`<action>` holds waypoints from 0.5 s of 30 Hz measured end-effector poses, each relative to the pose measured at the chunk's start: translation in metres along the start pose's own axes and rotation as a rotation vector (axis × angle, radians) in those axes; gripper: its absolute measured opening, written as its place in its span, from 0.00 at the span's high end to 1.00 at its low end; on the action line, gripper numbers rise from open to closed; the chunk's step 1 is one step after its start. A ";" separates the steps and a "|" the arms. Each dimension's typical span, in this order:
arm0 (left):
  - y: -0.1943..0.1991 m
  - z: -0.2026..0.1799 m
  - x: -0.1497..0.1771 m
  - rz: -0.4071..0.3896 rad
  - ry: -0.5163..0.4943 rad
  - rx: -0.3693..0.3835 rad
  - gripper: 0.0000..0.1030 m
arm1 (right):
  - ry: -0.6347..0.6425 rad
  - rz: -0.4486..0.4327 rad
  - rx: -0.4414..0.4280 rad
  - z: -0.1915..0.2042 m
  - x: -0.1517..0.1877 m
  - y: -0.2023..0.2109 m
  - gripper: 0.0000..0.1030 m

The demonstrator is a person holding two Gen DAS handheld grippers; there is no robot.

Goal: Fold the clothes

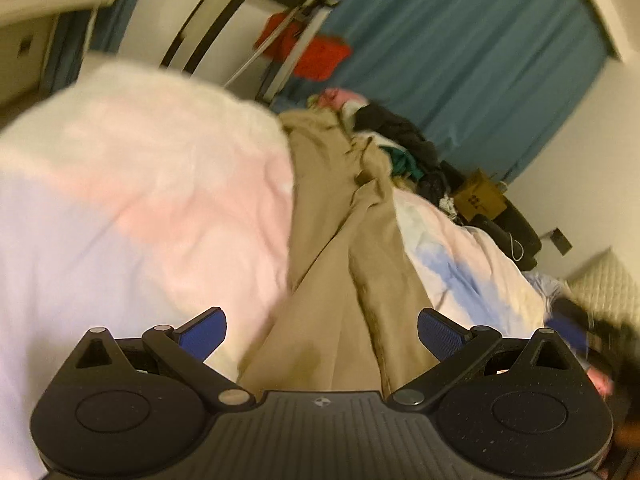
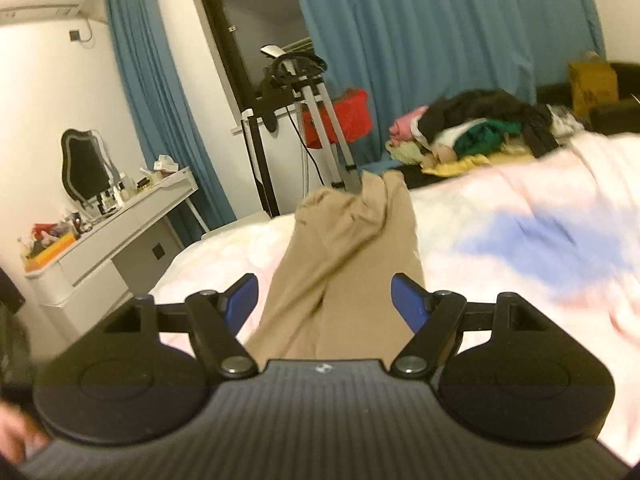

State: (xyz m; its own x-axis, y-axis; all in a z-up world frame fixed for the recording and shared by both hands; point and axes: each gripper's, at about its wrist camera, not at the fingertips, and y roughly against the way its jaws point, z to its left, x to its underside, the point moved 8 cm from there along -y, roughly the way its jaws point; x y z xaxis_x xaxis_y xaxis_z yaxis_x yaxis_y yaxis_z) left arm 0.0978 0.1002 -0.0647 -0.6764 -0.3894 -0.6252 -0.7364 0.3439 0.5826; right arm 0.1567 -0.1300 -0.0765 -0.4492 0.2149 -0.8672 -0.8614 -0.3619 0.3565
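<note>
Tan trousers (image 1: 340,240) lie lengthwise on a bed with a pale pink, white and blue cover (image 1: 140,200). My left gripper (image 1: 322,332) is open, its blue pads (image 1: 204,332) either side of the near end of the trousers, above the fabric. In the right wrist view the same trousers (image 2: 344,248) stretch away across the bed cover (image 2: 520,240). My right gripper (image 2: 324,300) is open, its blue pads (image 2: 408,304) straddling the near end of the cloth. Neither gripper holds anything.
A pile of mixed clothes (image 2: 472,128) sits at the bed's far end, also in the left wrist view (image 1: 392,136). A white dresser (image 2: 112,232) with a mirror stands left. Blue curtains (image 2: 440,40), a metal stand (image 2: 320,120) and a red item (image 2: 352,116) are behind.
</note>
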 end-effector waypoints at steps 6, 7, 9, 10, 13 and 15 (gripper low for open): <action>-0.002 0.031 0.019 0.095 0.239 0.016 0.08 | -0.141 0.099 0.027 -0.037 0.038 0.015 0.27; -0.002 0.036 0.022 0.109 0.279 0.014 0.12 | -0.156 0.102 0.024 -0.039 0.040 0.016 0.27; -0.005 0.043 0.027 0.142 0.308 -0.025 0.19 | -0.180 0.101 0.019 -0.043 0.042 0.019 0.27; -0.006 0.047 0.030 0.159 0.323 -0.044 0.24 | -0.190 0.097 0.017 -0.045 0.043 0.021 0.27; -0.009 0.058 0.039 0.209 0.366 -0.101 0.31 | -0.223 0.092 0.011 -0.050 0.046 0.026 0.27; -0.011 0.065 0.045 0.242 0.394 -0.140 0.42 | -0.235 0.096 0.009 -0.052 0.047 0.025 0.27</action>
State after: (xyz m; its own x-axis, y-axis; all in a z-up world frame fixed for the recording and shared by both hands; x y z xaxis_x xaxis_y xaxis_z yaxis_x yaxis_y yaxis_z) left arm 0.0750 0.1342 -0.1331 -0.7524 -0.6157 -0.2343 -0.5314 0.3570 0.7682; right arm 0.1264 -0.1764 -0.1264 -0.5711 0.3850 -0.7250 -0.8135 -0.3832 0.4374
